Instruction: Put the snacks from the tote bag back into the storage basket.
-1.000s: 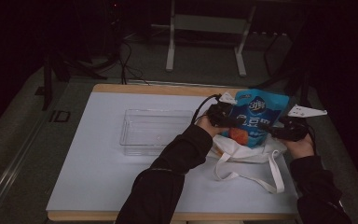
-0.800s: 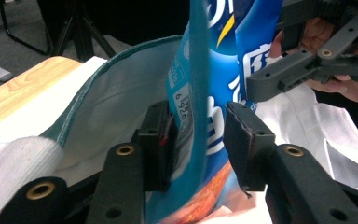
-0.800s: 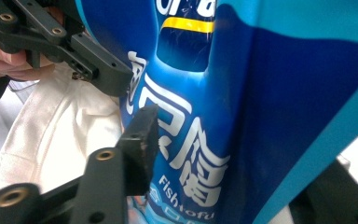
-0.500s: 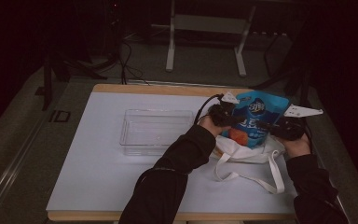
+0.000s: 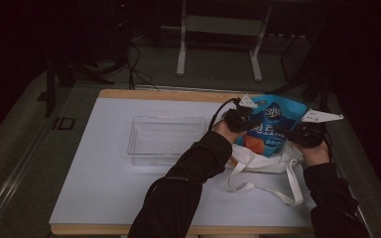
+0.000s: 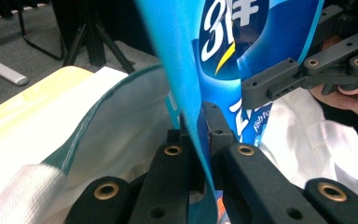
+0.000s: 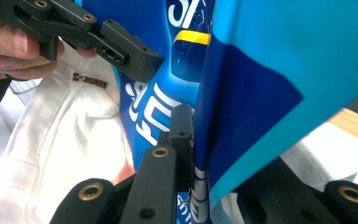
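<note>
A blue snack bag (image 5: 274, 125) stands upright in the mouth of a white cloth tote bag (image 5: 263, 163) at the table's right side. My left gripper (image 5: 238, 119) grips the bag's left edge and my right gripper (image 5: 305, 134) its right edge. Both pairs of jaws have just been closing. In the left gripper view the jaws of my left gripper (image 6: 198, 128) pinch a fold of the blue bag (image 6: 261, 28), with the tote (image 6: 121, 107) beneath. In the right gripper view my right gripper (image 7: 200, 135) clamps the bag (image 7: 270, 70); its right jaw is hidden behind the film.
A clear plastic tray (image 5: 163, 139) lies in the middle of the white table (image 5: 104, 198). The tote's handles (image 5: 283, 191) trail toward the front edge. Metal stand legs (image 5: 218, 44) and cables lie on the dark floor beyond the table.
Both grippers have closed onto the bag's side edges. The hands and the bag have hardly shifted.
</note>
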